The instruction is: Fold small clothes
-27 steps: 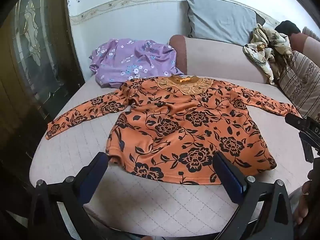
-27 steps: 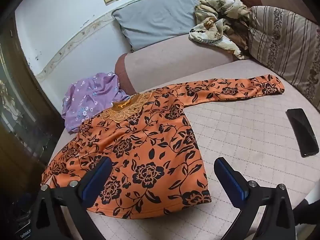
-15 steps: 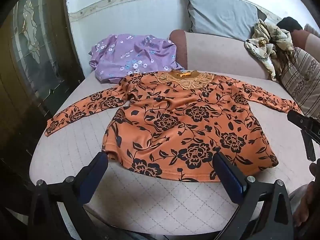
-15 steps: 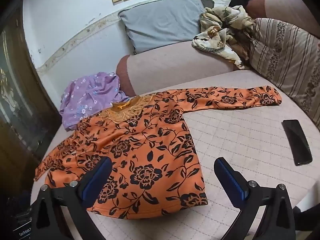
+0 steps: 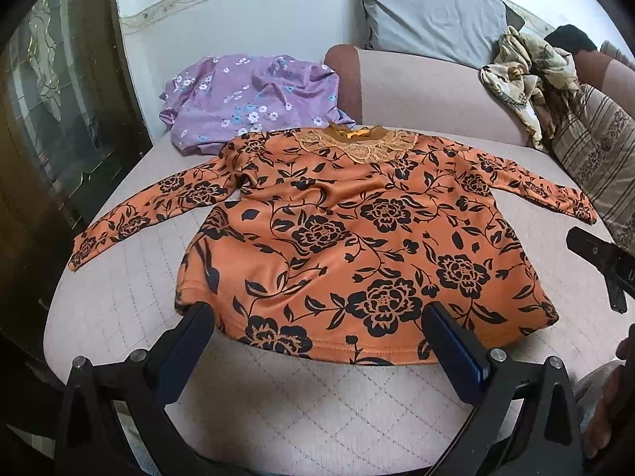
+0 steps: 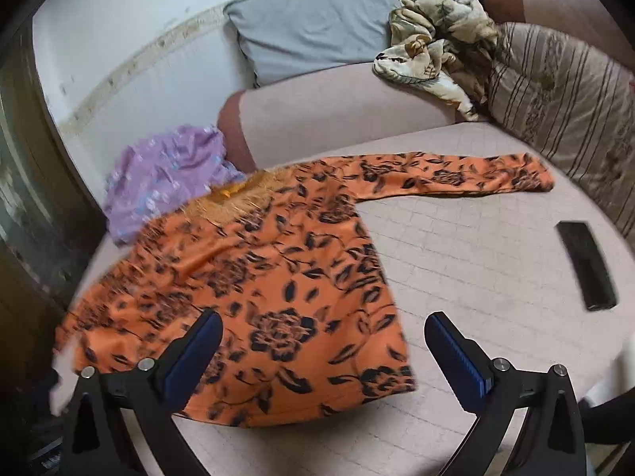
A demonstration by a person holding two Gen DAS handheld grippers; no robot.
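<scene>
An orange long-sleeved top with black flowers [image 5: 357, 238] lies flat on the quilted pink seat [image 5: 309, 404], collar to the back and both sleeves spread out. It also shows in the right wrist view [image 6: 270, 277]. My left gripper [image 5: 317, 317] is open and empty, hovering over the top's hem. My right gripper [image 6: 321, 329] is open and empty above the top's lower right corner. Part of the right gripper shows at the right edge of the left wrist view [image 5: 603, 261].
A crumpled purple flowered garment [image 5: 250, 99] lies at the back left. A grey pillow [image 5: 428, 16], a beige patterned cloth [image 5: 524, 75] and a striped cushion [image 6: 563, 103] line the back and right. A black phone [image 6: 587, 265] lies right of the top.
Both grippers have moved forward and lower toward the top's hem. The right wrist view is blurred from motion. The top has not moved.
</scene>
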